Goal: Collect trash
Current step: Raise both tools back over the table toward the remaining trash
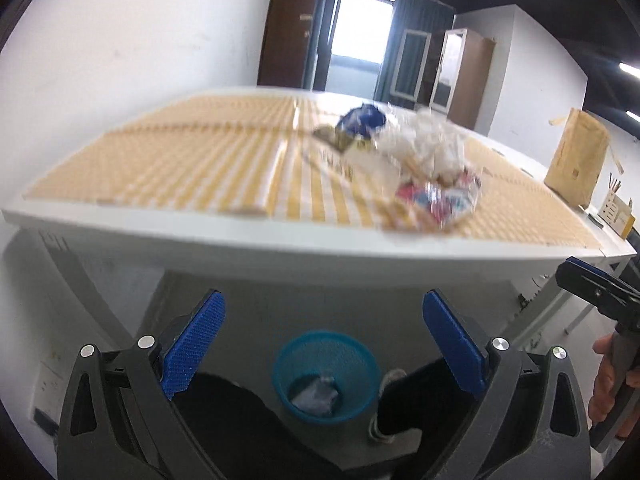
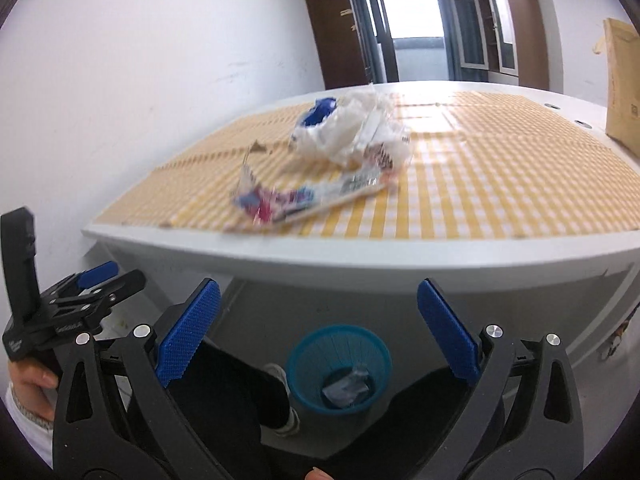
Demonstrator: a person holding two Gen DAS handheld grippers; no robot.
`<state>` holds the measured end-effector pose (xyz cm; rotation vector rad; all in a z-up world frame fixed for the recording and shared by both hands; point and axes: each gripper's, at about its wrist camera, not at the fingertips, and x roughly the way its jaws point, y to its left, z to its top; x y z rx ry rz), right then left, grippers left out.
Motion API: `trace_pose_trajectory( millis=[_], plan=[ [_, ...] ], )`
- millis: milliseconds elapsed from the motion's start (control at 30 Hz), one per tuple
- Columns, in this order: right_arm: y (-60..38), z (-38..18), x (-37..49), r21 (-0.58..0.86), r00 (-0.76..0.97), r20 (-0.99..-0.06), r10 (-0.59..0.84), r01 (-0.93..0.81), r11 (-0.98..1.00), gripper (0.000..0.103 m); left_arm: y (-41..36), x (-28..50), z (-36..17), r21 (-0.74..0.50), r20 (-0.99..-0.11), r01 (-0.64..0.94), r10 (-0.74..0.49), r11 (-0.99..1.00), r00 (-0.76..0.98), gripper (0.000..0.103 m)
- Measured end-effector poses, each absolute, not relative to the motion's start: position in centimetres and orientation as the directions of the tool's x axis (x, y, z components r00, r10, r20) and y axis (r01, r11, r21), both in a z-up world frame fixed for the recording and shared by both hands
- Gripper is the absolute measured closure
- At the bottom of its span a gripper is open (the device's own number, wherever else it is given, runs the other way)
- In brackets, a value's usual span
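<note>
Here, label by label, from the claws outward.

Left claw (image 1: 324, 312): released, blue pads spread wide, nothing between them; it points over the near edge of the worktop.

Right claw (image 2: 318, 300): also released and empty, pads wide apart, aimed the same way; in the left wrist view its body shows at 3 o'clock, gripped by a hand (image 1: 610, 384).

Bin (image 1: 326, 376): a blue mesh basket on the floor at 6 o'clock, below both claws and between the person's dark trouser legs; one crumpled grey scrap (image 1: 316, 396) already lies in its bottom.

Worktop (image 1: 160, 236): white, spread with a yellow checked cloth (image 1: 180, 160), beyond the claws at 12 o'clock.

Trash pile (image 1: 404, 160): in the middle of the cloth, well apart from both claws. It holds a crumpled clear plastic bag (image 2: 352, 128), a blue piece (image 2: 320, 110) at its far side, and a flat red-and-blue printed wrapper (image 2: 276, 200) nearest the front edge. The frames are blurred, so finer detail is unclear.

Handling, as I judge it: all light, soft and crushable, nothing fragile; film is probably slippery and springs back.

Where to grip: pinch the bag at a bunched fold at its top; take the wrapper by its raised near edge, since flat film resists a straight pinch.

Other: a brown paper bag (image 1: 576, 156) stands at 2 o'clock.
</note>
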<state>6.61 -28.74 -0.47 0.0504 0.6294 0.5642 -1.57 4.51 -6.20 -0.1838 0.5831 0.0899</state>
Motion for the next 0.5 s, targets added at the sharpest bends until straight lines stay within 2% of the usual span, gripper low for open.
trace_pose_trajectory(
  millis=[300, 500],
  plan=[
    [-28.6, 1.2, 9.3, 0.224, 0.705, -0.499, 0.504, -0.456, 0.861, 0.009, 4.9, 0.0, -2.8, -0.194, -0.495, -0.147, 0.032, 0.970, 0.868, 0.006],
    [-28.5, 1.9, 11.7, 0.211, 0.722, -0.486, 0.493, -0.450, 0.868, 0.009, 4.8, 2.3, -2.0, -0.196, -0.492, -0.145, 0.030, 0.970, 0.870, 0.006]
  ],
)
